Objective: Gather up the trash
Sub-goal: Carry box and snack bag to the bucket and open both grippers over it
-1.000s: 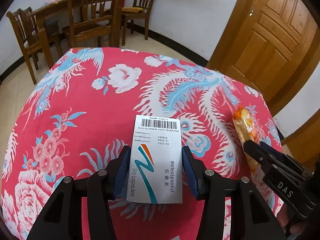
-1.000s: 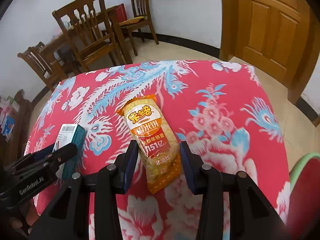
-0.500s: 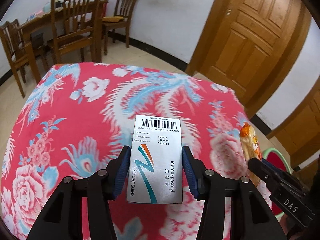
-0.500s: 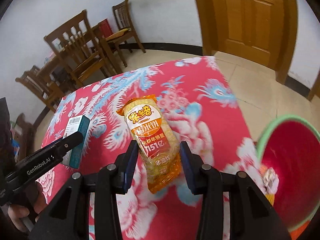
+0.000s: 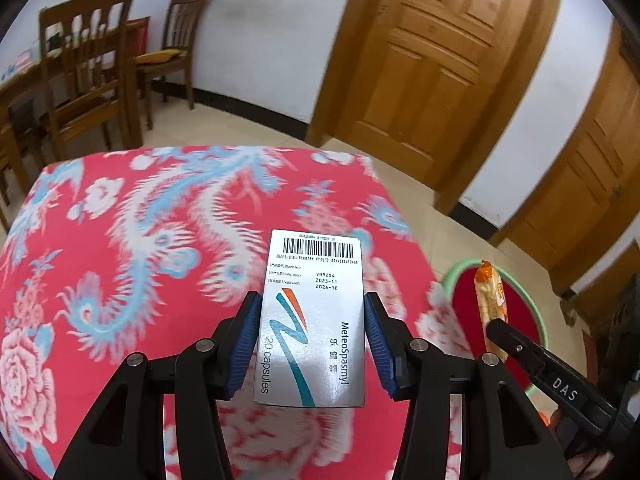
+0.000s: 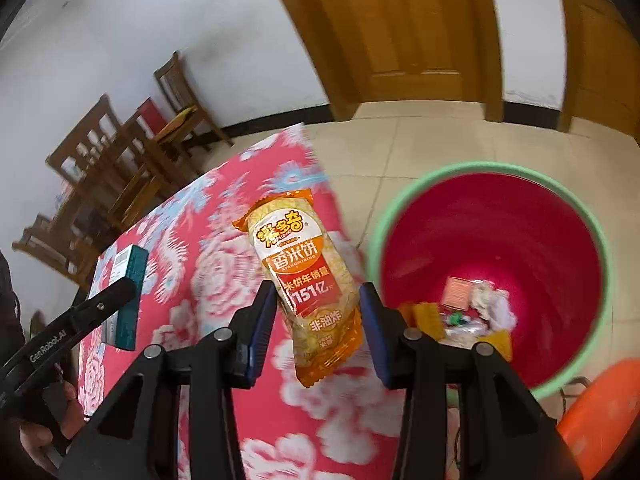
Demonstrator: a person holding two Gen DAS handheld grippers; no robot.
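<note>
My left gripper (image 5: 310,320) is shut on a white medicine box (image 5: 314,312) with a barcode and holds it above the red floral tablecloth (image 5: 140,240). The box also shows in the right wrist view (image 6: 120,296). My right gripper (image 6: 318,304) is shut on an orange rice-cracker packet (image 6: 308,280), held at the table's right edge beside the red bin with a green rim (image 6: 492,248). The packet (image 5: 490,304) shows in the left wrist view over the bin (image 5: 460,280). Several bits of trash (image 6: 472,308) lie in the bin.
Wooden chairs (image 5: 92,76) and a table stand at the back left. Wooden doors (image 5: 424,64) are behind the table. An orange container (image 6: 596,412) sits by the bin at lower right. Tiled floor (image 6: 400,148) surrounds the bin.
Both grippers have swung right with their loads. The bin has come into full view by the right gripper, and the packet now hangs at the table's edge near it.
</note>
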